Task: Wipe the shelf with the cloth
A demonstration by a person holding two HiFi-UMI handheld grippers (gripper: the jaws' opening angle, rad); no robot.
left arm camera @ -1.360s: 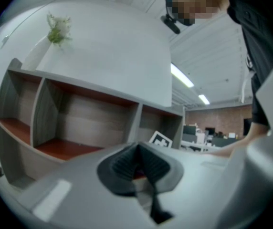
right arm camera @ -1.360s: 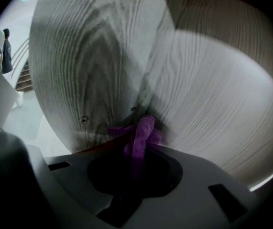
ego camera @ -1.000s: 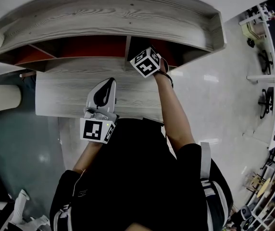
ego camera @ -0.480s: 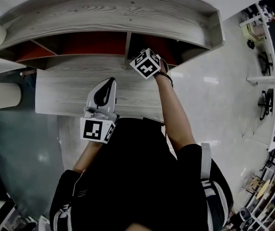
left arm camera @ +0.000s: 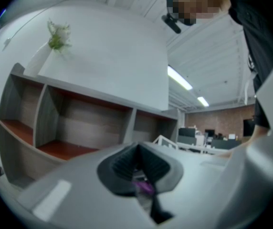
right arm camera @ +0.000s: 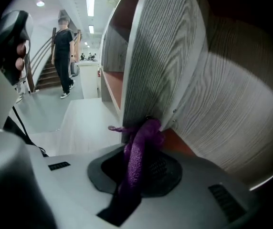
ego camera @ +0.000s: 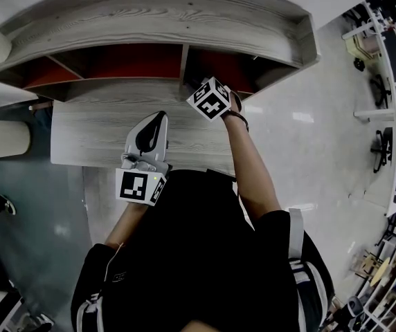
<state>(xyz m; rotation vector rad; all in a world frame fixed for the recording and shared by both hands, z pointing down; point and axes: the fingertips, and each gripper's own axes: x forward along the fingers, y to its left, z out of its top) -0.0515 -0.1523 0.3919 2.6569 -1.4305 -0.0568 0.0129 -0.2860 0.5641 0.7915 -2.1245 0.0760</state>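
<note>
Two tongs [left arm camera: 137, 162] [right arm camera: 135, 163]; one cloth [right arm camera: 139, 144]; one shelf [ego camera: 156, 16]; one bystander [right arm camera: 62, 56].

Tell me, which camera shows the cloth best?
The right gripper view: the purple cloth sits clamped in the right gripper, bunched against the shelf divider. The head view hides it behind the gripper's cube. The left gripper view shows only a blurred purple speck, unidentifiable.

No text, label or number I can read, only black-and-white square marker patterns, on my left cube [ego camera: 140, 187], on my right cube [ego camera: 211, 98]
</note>
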